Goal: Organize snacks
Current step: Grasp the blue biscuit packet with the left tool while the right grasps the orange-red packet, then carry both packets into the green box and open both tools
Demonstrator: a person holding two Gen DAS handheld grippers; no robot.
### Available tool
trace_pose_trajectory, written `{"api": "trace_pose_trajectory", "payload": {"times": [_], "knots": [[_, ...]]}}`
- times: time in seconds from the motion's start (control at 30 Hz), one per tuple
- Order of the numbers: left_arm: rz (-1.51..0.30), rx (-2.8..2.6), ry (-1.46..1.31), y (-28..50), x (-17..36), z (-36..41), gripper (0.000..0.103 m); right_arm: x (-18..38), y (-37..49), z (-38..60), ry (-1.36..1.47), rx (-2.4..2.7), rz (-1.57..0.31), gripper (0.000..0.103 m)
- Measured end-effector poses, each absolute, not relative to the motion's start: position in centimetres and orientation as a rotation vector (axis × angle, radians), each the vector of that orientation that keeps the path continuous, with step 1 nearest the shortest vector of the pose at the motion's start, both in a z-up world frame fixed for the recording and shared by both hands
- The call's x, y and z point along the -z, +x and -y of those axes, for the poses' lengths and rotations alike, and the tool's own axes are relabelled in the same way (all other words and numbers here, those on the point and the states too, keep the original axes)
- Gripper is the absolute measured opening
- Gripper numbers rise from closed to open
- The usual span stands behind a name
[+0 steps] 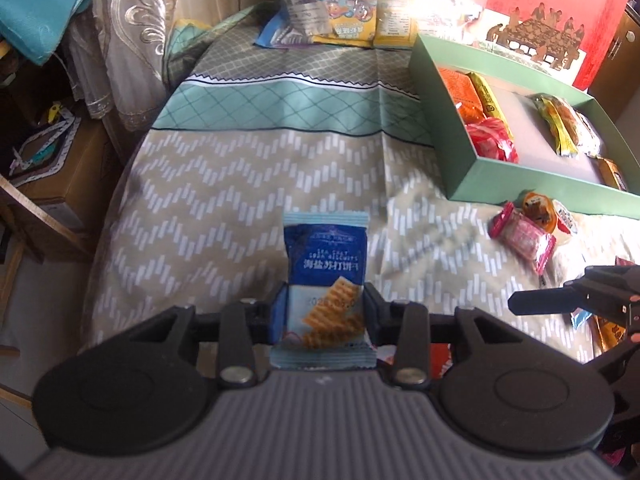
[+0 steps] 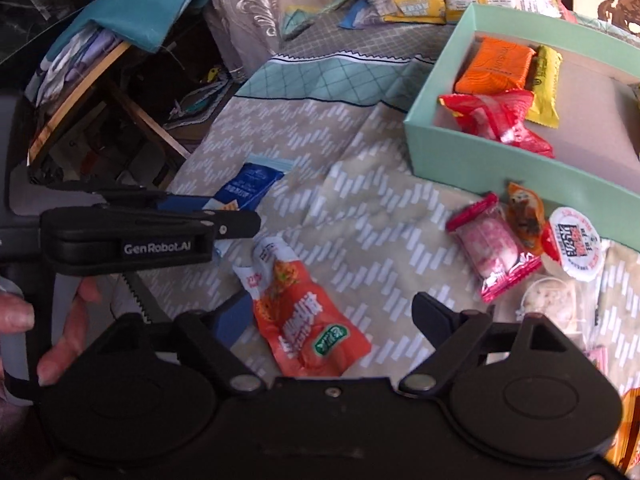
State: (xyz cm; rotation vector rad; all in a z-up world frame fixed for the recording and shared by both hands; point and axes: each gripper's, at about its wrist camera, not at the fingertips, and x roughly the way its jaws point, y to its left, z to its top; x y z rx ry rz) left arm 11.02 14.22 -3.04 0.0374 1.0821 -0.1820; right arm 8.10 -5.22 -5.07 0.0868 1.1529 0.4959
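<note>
My left gripper [image 1: 325, 312] is shut on a blue cracker packet [image 1: 325, 264] and holds it above the patterned cloth [image 1: 240, 184]. The packet also shows in the right wrist view [image 2: 248, 184], past the left gripper [image 2: 224, 216]. My right gripper [image 2: 332, 316] is open and empty, low over an orange snack packet [image 2: 308, 320]. A green box [image 1: 436, 120] at the right holds orange, yellow and red packets; it also shows in the right wrist view [image 2: 448, 92]. A pink candy [image 2: 490, 246], an orange jelly cup [image 2: 524, 212] and a white-lidded cup [image 2: 576, 240] lie before the box.
Yellow and blue snack bags [image 1: 332, 12] lie at the far end of the cloth. A red gift box [image 1: 560, 8] stands behind the green box. A curtain [image 1: 132, 40], a cardboard box [image 1: 60, 176] and wooden furniture are off the left edge. More packets [image 2: 556, 308] lie at the right.
</note>
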Motion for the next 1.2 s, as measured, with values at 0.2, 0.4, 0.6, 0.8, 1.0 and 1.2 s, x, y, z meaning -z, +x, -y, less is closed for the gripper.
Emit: {"api": "trace_pose_trajectory", "payload": {"times": [0.2,0.4,0.6,0.8,1.0,1.2], "knots": [[-1.103,0.152,0.013,10.3,3.8,-16.5,0.038,6.3,7.4,0.9,-0.079,-0.538,-1.134,0.076],[-1.101,0.151,-0.002,10.1,3.8,-16.3,0.038,6.0,6.4,0.1,-0.253,-0.503,-1.074,0.03],[-1.063,0.192,-0.004,10.4,2.0,-14.0,0.038,4.4,6.2,4.4,-0.089,-0.475,-1.112,0.028],[-1.001,0.266,0.023,11.7,-0.8,-9.7,0.038,0.4,6.6,10.4,0.059,-0.412,-1.03,0.028],[-0.963,0.362,0.056,15.5,-2.4,-2.8,0.038,-1.6,10.5,19.0,0.203,-0.226,-0.974,0.028],[-0.951,0.453,0.078,20.9,-2.1,4.9,0.038,-1.2,16.1,25.5,0.319,-0.091,-0.962,0.028]]}}
